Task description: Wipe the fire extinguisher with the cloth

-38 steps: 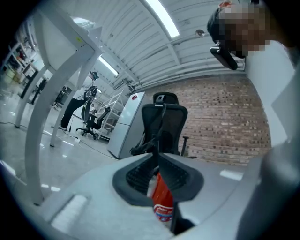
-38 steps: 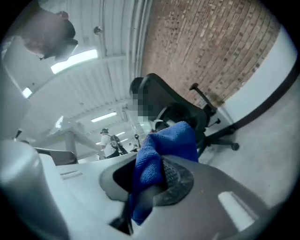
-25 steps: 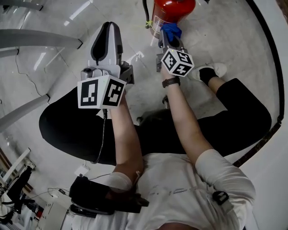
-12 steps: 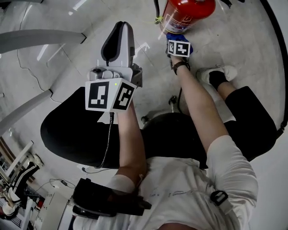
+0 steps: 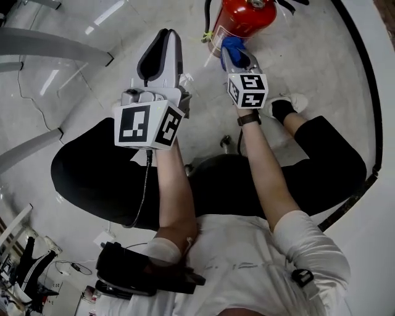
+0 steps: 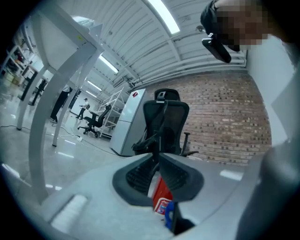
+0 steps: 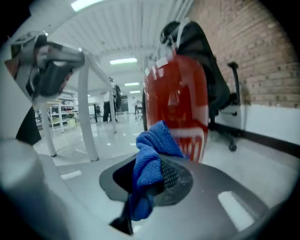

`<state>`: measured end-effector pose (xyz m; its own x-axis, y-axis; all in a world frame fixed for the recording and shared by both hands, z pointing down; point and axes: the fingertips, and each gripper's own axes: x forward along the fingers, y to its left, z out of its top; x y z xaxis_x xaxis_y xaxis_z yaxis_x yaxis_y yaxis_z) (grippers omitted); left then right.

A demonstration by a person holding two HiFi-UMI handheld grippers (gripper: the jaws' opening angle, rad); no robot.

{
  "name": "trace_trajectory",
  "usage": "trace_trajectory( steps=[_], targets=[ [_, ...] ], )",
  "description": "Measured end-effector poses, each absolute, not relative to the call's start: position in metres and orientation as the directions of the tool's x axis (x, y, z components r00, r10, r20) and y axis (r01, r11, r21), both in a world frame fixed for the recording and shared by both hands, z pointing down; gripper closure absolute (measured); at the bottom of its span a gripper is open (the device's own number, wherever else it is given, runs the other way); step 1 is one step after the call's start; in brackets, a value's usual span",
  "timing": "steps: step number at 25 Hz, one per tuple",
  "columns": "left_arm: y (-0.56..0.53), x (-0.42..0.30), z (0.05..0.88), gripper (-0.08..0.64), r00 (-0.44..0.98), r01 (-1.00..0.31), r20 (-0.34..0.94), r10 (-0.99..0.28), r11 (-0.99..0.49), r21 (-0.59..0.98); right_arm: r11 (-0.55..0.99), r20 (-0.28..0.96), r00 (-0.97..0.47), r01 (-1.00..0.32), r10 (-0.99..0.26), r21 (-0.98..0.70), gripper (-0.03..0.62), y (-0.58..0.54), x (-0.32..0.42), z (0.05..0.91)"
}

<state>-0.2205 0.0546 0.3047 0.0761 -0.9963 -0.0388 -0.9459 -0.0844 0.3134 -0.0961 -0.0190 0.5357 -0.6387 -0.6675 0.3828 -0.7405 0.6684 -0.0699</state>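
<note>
Left tongs (image 5: 163, 36) are idling, clenched on nothing. Right tongs (image 5: 234, 54) are gripping the bunched blue woven cloth (image 5: 232, 44), holding it at the lower side of the red cylindrical fire extinguisher (image 5: 244, 17) standing on the floor. Wiping looks underway; the next stroke is calling for firm cloth contact along the body.

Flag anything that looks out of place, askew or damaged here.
Nothing stands out. The fire extinguisher stands upright on the floor, the blue cloth is bunched in the right gripper beside it, and the left gripper is shut and empty.
</note>
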Motion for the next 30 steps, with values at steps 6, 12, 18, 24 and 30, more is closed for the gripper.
trace_trajectory(
  steps=[6,12,18,24,30],
  targets=[
    [0.067,-0.232,0.317,0.518,0.036,-0.989,0.045,-0.998,-0.03,0.143,0.644,0.0,-0.655,-0.743,-0.756,0.179,0.529,-0.026,-0.114,0.336],
    [0.071,-0.24,0.326,0.512,0.019,-0.996,0.074,-0.997,-0.013,0.086,0.653,0.064,-0.692,-0.642,-0.719,0.401,0.531,-0.035,-0.137,0.364],
    [0.065,-0.231,0.339,0.506,0.04,-0.998,0.075,-0.996,-0.036,0.055,0.747,0.441,-0.607,-0.475,-0.661,0.465,0.532,-0.022,-0.137,0.549],
    [0.063,-0.226,0.348,0.506,0.048,-0.997,0.095,-0.994,-0.042,0.057,0.831,0.712,-0.435,-0.365,-0.551,0.421,0.531,-0.015,-0.104,0.716],
    [0.072,-0.245,0.355,0.518,-0.02,-0.999,0.109,-0.994,0.023,0.031,0.877,0.834,-0.323,-0.344,-0.447,0.337,0.535,-0.015,-0.093,0.78]
  ],
)
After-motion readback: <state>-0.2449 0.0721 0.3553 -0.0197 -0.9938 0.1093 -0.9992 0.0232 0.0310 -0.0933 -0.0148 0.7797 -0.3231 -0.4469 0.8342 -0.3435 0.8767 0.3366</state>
